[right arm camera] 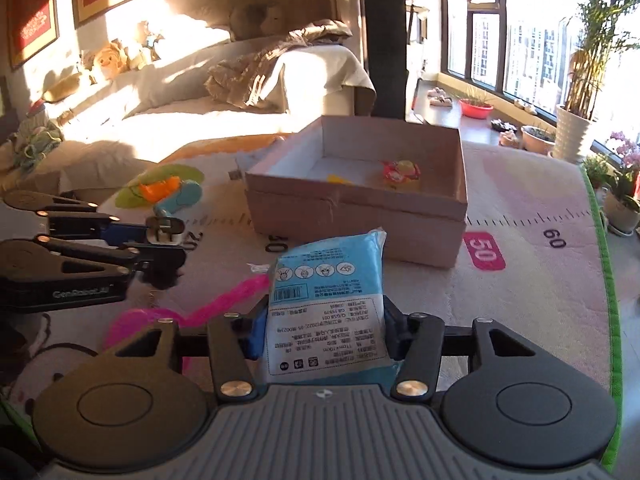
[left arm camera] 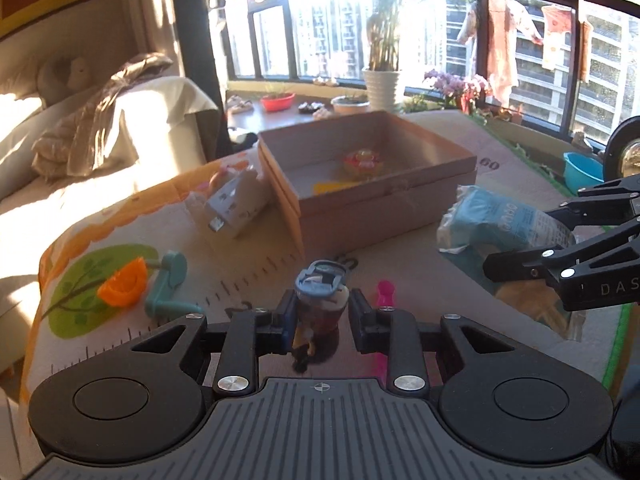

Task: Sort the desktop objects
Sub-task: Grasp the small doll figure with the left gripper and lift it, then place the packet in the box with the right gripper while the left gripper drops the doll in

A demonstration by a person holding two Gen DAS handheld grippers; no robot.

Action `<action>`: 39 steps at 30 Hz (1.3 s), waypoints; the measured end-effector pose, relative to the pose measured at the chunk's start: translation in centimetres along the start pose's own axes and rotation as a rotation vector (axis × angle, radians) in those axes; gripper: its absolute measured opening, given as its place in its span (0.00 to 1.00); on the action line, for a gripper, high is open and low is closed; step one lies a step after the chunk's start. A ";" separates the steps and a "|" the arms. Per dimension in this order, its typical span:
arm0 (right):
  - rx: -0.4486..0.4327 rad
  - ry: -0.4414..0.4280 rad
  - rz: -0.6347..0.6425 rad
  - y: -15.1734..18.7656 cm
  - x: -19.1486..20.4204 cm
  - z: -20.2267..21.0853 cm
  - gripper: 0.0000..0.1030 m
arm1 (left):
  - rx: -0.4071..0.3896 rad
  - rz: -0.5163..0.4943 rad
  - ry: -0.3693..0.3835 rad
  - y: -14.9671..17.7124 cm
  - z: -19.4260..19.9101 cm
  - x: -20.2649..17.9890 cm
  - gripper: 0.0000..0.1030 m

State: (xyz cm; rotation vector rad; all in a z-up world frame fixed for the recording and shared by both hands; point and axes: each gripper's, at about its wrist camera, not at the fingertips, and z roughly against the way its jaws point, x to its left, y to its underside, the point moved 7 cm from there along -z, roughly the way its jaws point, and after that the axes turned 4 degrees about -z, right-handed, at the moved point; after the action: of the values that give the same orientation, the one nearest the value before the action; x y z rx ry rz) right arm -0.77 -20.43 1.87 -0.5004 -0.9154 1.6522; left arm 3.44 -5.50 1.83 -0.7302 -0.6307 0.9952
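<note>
My left gripper (left arm camera: 320,314) is shut on a small bottle with a blue cap (left arm camera: 321,298), held above the mat; it also shows in the right wrist view (right arm camera: 164,236). My right gripper (right arm camera: 322,330) is shut on a blue and white tissue packet (right arm camera: 328,304), seen at the right of the left wrist view (left arm camera: 504,222). The open cardboard box (left arm camera: 384,196) (right arm camera: 356,208) stands ahead of both grippers. It holds a red and yellow toy (left arm camera: 362,160) (right arm camera: 401,171) and a flat yellow piece (left arm camera: 332,188).
On the play mat lie a white USB charger (left arm camera: 236,200), an orange and teal toy (left arm camera: 140,284) (right arm camera: 168,192) and a pink plastic piece (right arm camera: 216,300) (left arm camera: 385,292). A sofa (right arm camera: 200,92) is to the left, plant pots (right arm camera: 572,132) by the window.
</note>
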 end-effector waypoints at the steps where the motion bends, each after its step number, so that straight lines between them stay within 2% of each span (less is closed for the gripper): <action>1: -0.027 -0.015 -0.003 -0.9 0.0 0.9 0.51 | -0.023 -0.011 0.005 -0.8 0.3 -0.2 0.29; 5: -0.128 -0.027 -0.018 -4.9 -0.8 3.2 0.51 | -0.101 -0.026 0.022 -4.1 0.7 -0.5 0.29; 8: -0.179 0.018 -0.011 -7.9 -1.9 3.0 0.51 | -0.134 -0.029 0.026 -6.9 -0.4 0.0 0.29; 12: -0.208 0.068 -0.036 -12.4 -3.9 1.2 0.51 | -0.161 -0.003 0.041 -11.1 -3.6 1.3 0.29; 15: -0.212 0.081 -0.084 -15.1 -5.6 -0.8 0.51 | -0.140 0.068 0.120 -13.7 -7.4 2.4 0.31; 16: -0.208 0.083 -0.098 -15.7 -6.1 -1.5 0.51 | -0.125 0.111 0.145 -14.1 -8.6 3.0 0.36; 17: -0.200 0.084 -0.109 -16.2 -6.5 -2.3 0.51 | -0.103 0.158 0.155 -14.1 -9.5 3.8 0.46; 19: -0.168 0.091 -0.117 -16.5 -7.0 -4.5 0.52 | -0.098 0.201 0.146 -13.5 -10.1 5.2 0.57; 22: -0.101 0.092 -0.106 -15.8 -7.2 -7.6 0.52 | -0.107 0.149 0.081 -11.1 -9.3 6.1 0.80; 23: -0.076 0.091 -0.096 -15.4 -7.0 -9.0 0.52 | -0.103 0.131 0.069 -10.2 -9.0 6.0 0.85; 28: 0.086 0.130 -0.078 -12.2 -5.3 -14.8 0.51 | -0.057 0.086 0.026 -5.4 -7.5 5.1 0.93; 32: 0.186 0.109 -0.037 -10.0 -3.9 -16.7 0.53 | -0.042 0.082 -0.016 -2.3 -7.0 5.6 0.94; 34: 0.212 0.076 -0.043 -9.7 -3.6 -16.2 0.61 | -0.024 0.113 -0.012 -0.8 -7.0 6.1 0.96; 35: 0.216 0.087 -0.033 -9.9 -3.6 -15.9 0.65 | -0.014 0.140 -0.010 -0.1 -7.0 6.5 0.97; 39: 0.155 0.137 0.071 -12.3 -2.1 -13.4 0.69 | 0.013 0.240 -0.027 2.3 -6.9 8.6 0.97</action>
State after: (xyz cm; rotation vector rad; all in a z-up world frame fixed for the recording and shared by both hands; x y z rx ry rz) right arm 17.26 -17.39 3.07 -0.5369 -0.6706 1.7147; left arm 11.01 1.30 -2.92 -0.7944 -0.5678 1.2304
